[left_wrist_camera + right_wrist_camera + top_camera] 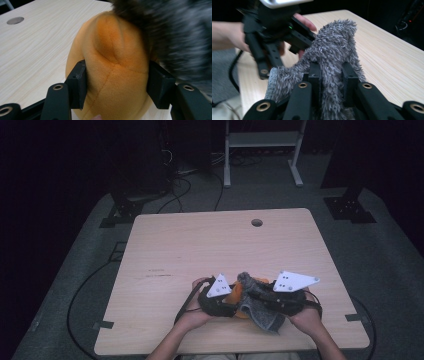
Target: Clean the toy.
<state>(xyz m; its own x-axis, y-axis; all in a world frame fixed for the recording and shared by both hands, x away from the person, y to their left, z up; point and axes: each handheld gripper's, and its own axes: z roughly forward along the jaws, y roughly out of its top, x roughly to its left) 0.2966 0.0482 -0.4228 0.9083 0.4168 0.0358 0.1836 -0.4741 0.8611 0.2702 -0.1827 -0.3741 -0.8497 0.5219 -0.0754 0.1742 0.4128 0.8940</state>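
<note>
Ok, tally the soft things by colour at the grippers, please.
Orange plush toy: 1, clamped in the left gripper
Grey shaggy cloth: 1, pinched in the right gripper
Total: 2

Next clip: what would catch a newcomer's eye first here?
Near the front edge of the pale wooden table, the left tongs clamp a rounded orange plush toy from both sides. Right beside it, the right tongs pinch a shaggy grey fleece cloth, which bunches up into a peak between the black jaws and hangs against the orange toy. A person's hands hold both tools close together, almost touching.
</note>
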